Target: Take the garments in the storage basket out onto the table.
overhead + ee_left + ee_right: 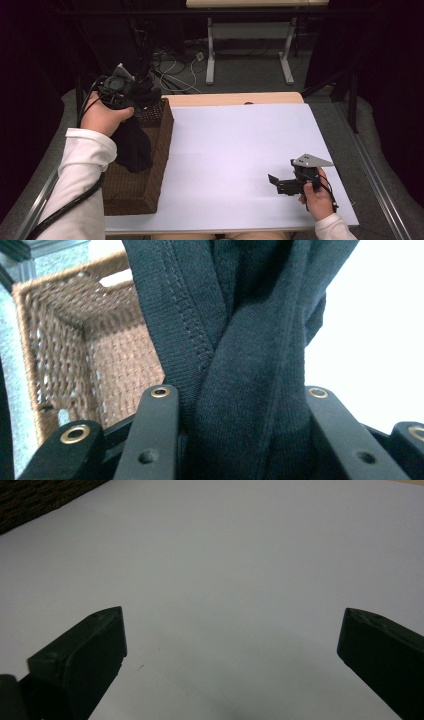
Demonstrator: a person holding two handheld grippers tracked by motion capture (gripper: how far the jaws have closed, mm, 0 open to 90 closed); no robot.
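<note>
- the dark garment [131, 142] hangs bunched from the left gripper [131, 97] above the woven basket [150, 170], its lower end draping down against the basket's inner side.
- in the left gripper view the garment [240, 365] is pinched between the two black jaws, twisted into thick folds with a stitched seam running down one of them; the jaws press on it from both sides.
- behind the cloth in that view, the basket [65, 340] shows its brown weave, a far corner and a slot-shaped handle gap near the rim.
- the basket stands at the left edge of the white table top [240, 150], hard against it; its near wall faces the person.
- the right gripper [281, 184] rests low over the table near its right front corner, well apart from the basket, jaws spread wide with nothing between them.
- in the right gripper view the jaws frame bare white table [225, 580]; a dark strip of basket [35, 500] cuts across the top left corner.
- hard to make out: the basket's floor under the cloth, and the garment's full shape and kind.
- beyond the table, a floor with loose cables [175, 70] and another table's legs [210, 50] lie in dim light.
</note>
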